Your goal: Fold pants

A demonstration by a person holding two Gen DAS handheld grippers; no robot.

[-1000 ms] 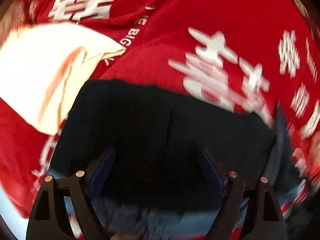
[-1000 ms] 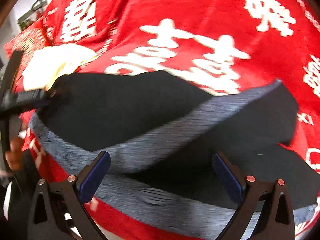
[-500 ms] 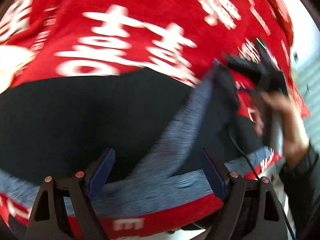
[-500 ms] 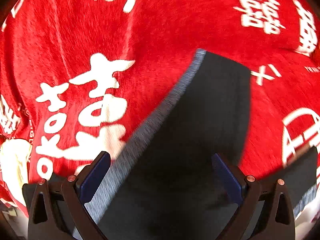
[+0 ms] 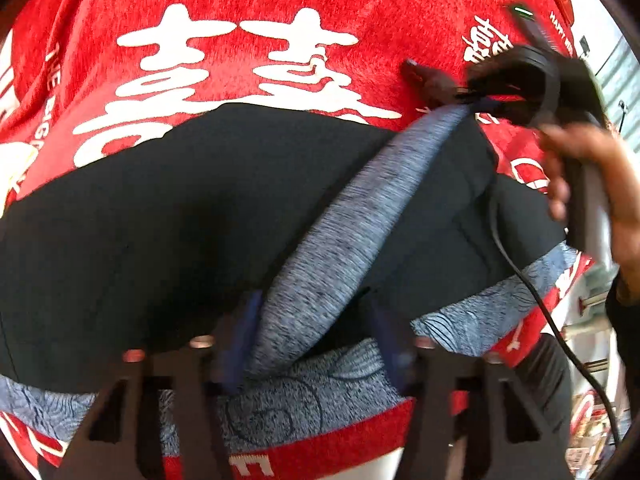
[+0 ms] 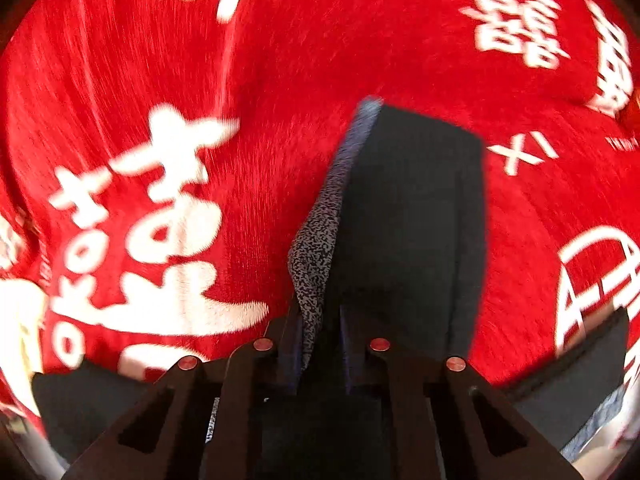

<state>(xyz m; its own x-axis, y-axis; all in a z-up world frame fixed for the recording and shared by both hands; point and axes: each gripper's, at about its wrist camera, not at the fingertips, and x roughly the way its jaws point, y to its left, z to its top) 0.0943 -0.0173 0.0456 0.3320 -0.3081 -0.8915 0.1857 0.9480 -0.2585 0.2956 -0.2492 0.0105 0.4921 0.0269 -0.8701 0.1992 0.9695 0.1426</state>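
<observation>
Here both jaws are closing on the grey waistband of the pants.

The left gripper (image 5: 316,340) has its jaws about half open and closing, with a fold of the waistband (image 5: 340,248) between the blue pads; the picture is blurred there, so I cannot tell if the pads press it already. The right gripper (image 6: 320,344) is almost closed, and its jaws pinch the waistband edge (image 6: 316,264) together with the black cloth. The pants (image 5: 168,220) are black and lie spread on a red blanket (image 5: 248,12) with big white characters. In the left view, the right gripper holds the far waistband corner, with a hand (image 5: 600,192) on its handle and a cable (image 5: 532,292) hanging across the pants.
</observation>
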